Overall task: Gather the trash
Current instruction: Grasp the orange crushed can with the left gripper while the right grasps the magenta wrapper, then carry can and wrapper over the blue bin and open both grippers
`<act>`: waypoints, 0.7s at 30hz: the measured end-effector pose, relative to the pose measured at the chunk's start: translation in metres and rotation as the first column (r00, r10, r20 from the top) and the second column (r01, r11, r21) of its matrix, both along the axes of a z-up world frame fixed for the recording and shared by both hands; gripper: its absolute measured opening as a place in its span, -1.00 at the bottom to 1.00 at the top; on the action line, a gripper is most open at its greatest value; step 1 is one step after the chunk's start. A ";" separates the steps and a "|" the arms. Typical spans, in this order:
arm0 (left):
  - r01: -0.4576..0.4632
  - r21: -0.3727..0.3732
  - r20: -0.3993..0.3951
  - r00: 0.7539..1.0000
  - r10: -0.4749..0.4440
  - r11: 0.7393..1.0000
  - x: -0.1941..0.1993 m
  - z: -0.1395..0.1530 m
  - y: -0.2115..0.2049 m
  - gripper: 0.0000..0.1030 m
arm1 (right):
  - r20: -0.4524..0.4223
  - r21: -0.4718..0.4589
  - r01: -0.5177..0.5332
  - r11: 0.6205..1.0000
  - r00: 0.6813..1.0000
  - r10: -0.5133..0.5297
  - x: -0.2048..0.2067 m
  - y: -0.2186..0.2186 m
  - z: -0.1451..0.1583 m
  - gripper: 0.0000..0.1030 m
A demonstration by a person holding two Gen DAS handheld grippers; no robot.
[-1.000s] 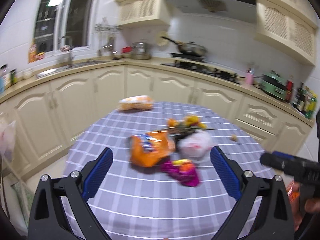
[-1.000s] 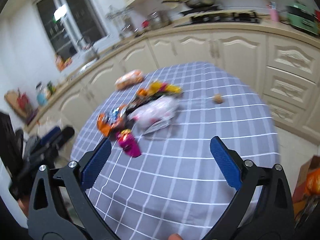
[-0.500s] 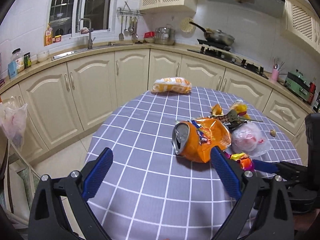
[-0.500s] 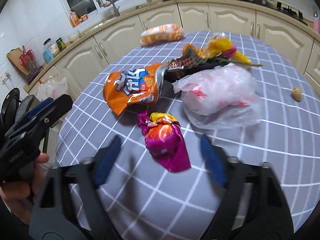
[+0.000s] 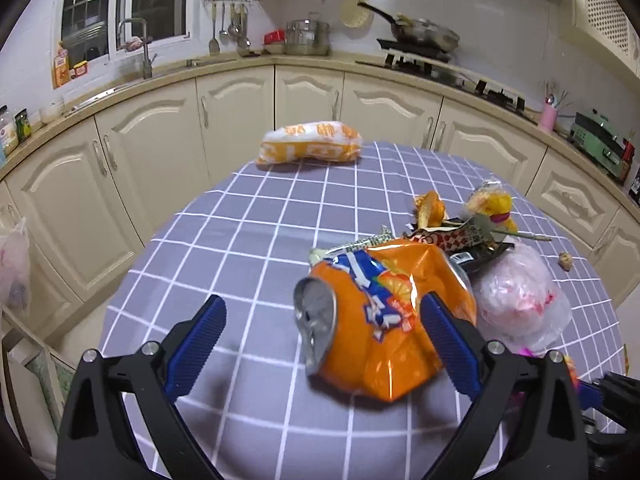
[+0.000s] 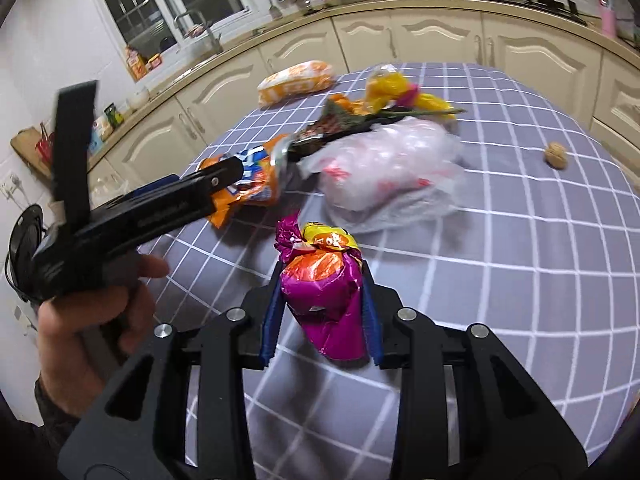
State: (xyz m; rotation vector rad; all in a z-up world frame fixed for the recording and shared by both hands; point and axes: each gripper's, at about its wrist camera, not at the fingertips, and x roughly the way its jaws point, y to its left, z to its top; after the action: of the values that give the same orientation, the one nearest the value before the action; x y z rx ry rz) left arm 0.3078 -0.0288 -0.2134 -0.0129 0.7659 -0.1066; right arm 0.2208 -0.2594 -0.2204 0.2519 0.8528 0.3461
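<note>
crushed can (image 5: pixel 372 320): glossy metal | wrapper (image 6: pixel 324 296): shiny foil | tablecloth (image 5: pixel 260 216): matt cloth

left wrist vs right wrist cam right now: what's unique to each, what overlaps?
Left wrist only: the crushed orange can's silver top between the left tool's spread pads, which have just been closing; a frying pan on the stove.

Right wrist only: the right tool, its jaws just closing, pinching the magenta wrapper; the hand holding the left tool.

Both: the checked tablecloth, orange-white bag, pink plastic bag, walnut.
</note>
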 end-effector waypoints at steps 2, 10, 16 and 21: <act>0.028 -0.038 -0.031 0.999 -0.030 0.999 0.005 -0.004 0.000 -0.17 | 0.004 0.020 0.025 0.999 1.000 -0.025 -0.005 -0.011 0.002 -0.34; 0.069 -0.044 0.020 0.997 -0.068 0.997 -0.027 0.002 0.005 -0.28 | 0.027 0.067 0.081 0.994 0.996 -0.083 -0.029 -0.041 0.013 -0.34; 0.061 -0.086 0.069 0.996 -0.055 0.994 -0.061 0.013 0.018 -0.28 | 0.063 0.087 0.112 0.990 0.991 -0.118 -0.046 -0.062 0.027 -0.34; 0.072 -0.102 0.116 0.991 -0.060 0.992 -0.088 0.031 0.017 -0.28 | 0.115 0.092 0.134 0.987 0.983 -0.145 -0.061 -0.072 0.043 -0.34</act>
State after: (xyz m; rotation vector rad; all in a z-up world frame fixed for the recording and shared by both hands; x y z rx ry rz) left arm 0.2201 -0.0119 -0.1823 -0.0823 0.6475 -0.2093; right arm 0.1597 -0.3315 -0.1774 0.3635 0.6976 0.2636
